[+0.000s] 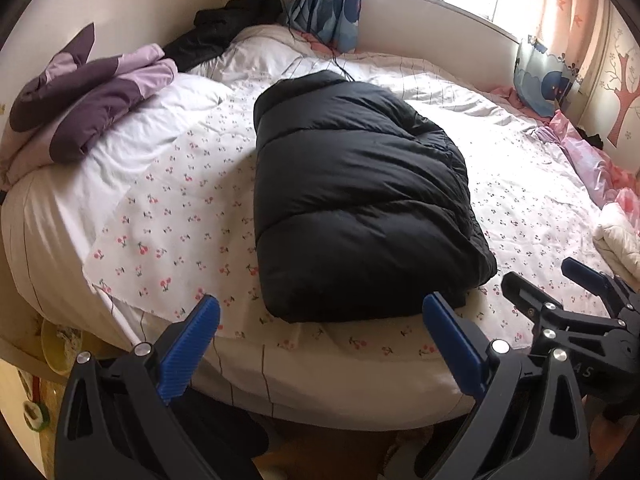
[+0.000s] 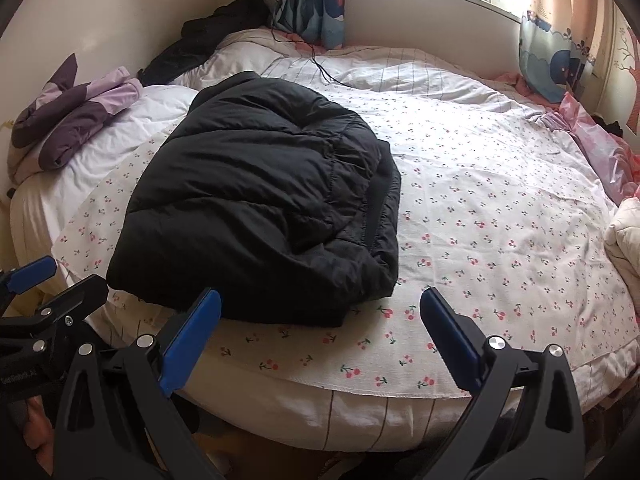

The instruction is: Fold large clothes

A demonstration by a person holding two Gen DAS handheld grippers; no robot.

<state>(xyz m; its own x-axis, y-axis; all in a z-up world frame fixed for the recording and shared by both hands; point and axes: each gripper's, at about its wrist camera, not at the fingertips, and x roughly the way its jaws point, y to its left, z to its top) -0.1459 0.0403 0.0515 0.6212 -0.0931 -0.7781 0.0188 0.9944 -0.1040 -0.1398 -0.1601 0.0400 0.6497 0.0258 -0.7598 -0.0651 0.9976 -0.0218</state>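
Lying near the bed's (image 1: 48, 216) front edge, the black puffer jacket (image 1: 360, 200) is being left as a quilted, slippery bundle; springing open is being risked by its trapped loft. Left gripper (image 1: 320, 336) and right gripper (image 2: 320, 332) are being held wide, empty.

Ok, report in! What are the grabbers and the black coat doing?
Left gripper open, empty. Right gripper open, empty. Black puffer jacket folded on the bed, untouched. Nothing in the way.
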